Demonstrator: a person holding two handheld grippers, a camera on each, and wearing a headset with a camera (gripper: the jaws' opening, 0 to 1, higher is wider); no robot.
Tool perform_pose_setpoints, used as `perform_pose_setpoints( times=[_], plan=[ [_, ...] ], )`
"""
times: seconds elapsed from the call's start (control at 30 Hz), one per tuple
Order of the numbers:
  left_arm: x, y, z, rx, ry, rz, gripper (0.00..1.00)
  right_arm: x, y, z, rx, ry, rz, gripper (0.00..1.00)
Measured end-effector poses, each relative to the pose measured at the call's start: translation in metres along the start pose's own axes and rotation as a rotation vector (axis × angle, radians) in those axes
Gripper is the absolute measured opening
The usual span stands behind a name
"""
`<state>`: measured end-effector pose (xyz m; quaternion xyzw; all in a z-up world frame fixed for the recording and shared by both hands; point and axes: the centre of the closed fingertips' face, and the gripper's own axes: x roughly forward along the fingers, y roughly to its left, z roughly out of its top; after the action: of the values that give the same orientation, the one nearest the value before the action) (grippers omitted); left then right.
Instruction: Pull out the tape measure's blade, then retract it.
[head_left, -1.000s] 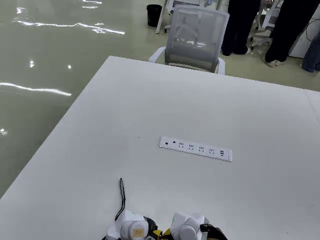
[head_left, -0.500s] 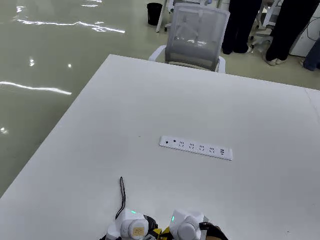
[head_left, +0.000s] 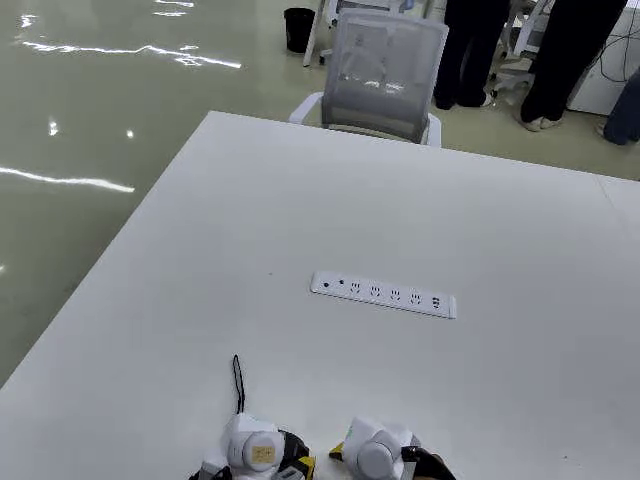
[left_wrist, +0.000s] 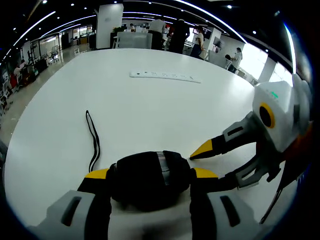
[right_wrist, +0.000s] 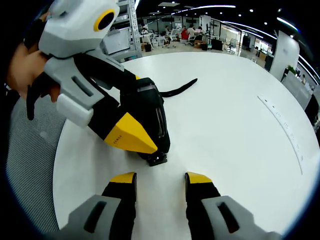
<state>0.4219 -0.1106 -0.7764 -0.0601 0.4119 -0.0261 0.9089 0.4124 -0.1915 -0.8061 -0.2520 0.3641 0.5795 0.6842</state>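
The left hand-held gripper (left_wrist: 151, 173) sits low at the near edge of the counter (head_left: 200, 260). Its two yellow-tipped jaws are clamped on either side of the tape measure (right_wrist: 149, 112), so it's pinching the case pretty squarely. In the right gripper view you can see a hand (right_wrist: 22, 65) wrapped around the back of that gripper.

The right hand-held gripper (right_wrist: 160, 178) is just beside it on the right, angled in toward the case. Its jaws are spread apart with only bare counter between them, close to the tape measure but not touching it.

The tape measure itself is a chunky black case with a grey band running over the top, resting on the counter at the near edge. The small metal end hook (right_wrist: 157, 159) sits right at the case's lower corner, pointing at the right gripper's open jaws. A thin black wrist strap (head_left: 238, 385) trails off the case toward the far side and lies loose on the counter.

Farther out, roughly mid-counter, there's a white power strip (head_left: 383, 294) lying flat. A grey mesh chair (head_left: 385, 65) is pushed up to the far edge.
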Motion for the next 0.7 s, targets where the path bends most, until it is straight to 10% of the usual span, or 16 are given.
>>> perform_pose_setpoints(
  times=[0.33,0.5,0.7],
  plan=[
    [-0.002,0.002,0.012,0.033,-0.020,-0.029,0.64,-0.014,-0.011,-0.012,0.058,-0.003,-0.062,0.68],
    [-0.009,0.020,0.041,-0.001,-0.143,0.019,0.81,-0.019,-0.018,-0.016,0.094,-0.010,-0.101,0.81],
    [-0.010,0.027,0.052,-0.041,-0.154,-0.034,0.98,-0.029,-0.028,-0.014,0.147,-0.042,-0.149,1.00]
  ],
)
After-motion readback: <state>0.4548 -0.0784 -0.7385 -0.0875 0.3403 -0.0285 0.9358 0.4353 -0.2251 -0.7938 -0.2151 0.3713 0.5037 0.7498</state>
